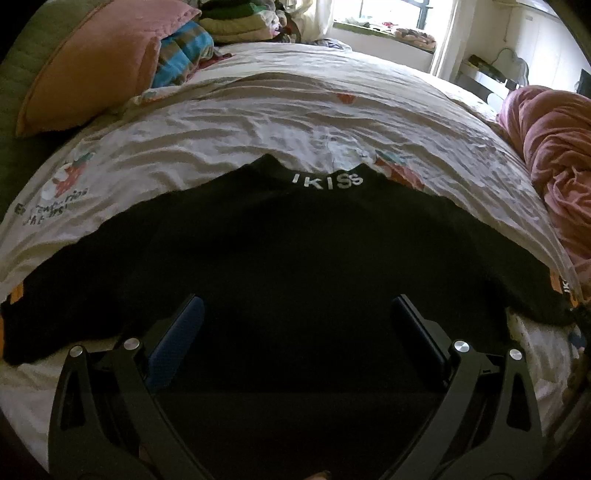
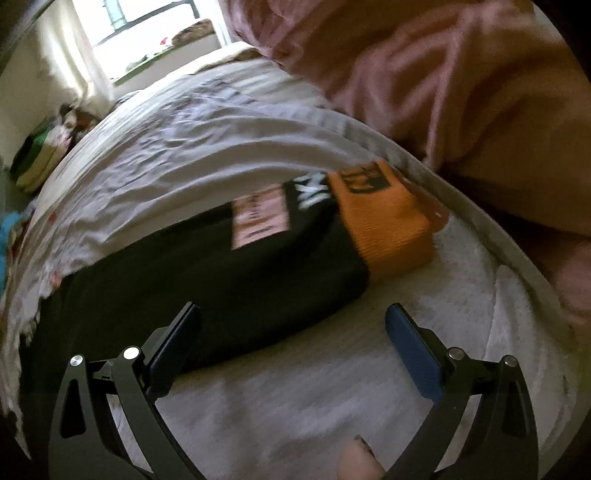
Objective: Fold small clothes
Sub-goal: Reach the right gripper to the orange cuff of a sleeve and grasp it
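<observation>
Black fabric fills the near part of the left wrist view: a sweater (image 1: 295, 258) lies spread flat on the bed sheet (image 1: 258, 125), its collar lettering facing away. The left gripper (image 1: 297, 310) hangs over the sweater's body with its 2 fingers spread wide, holding nothing. In the right wrist view the right gripper (image 2: 293, 317) is also spread and empty, its left finger over the sweater's sleeve (image 2: 221, 280), its right finger over a white blanket (image 2: 332, 398). Further on, the sleeve ends in an orange cuff (image 2: 388, 229). A pink quilt (image 2: 424, 74) is bunched beyond the cuff. At the far side sit an orange pillow (image 1: 92, 66) and a window (image 1: 388, 14).
</observation>
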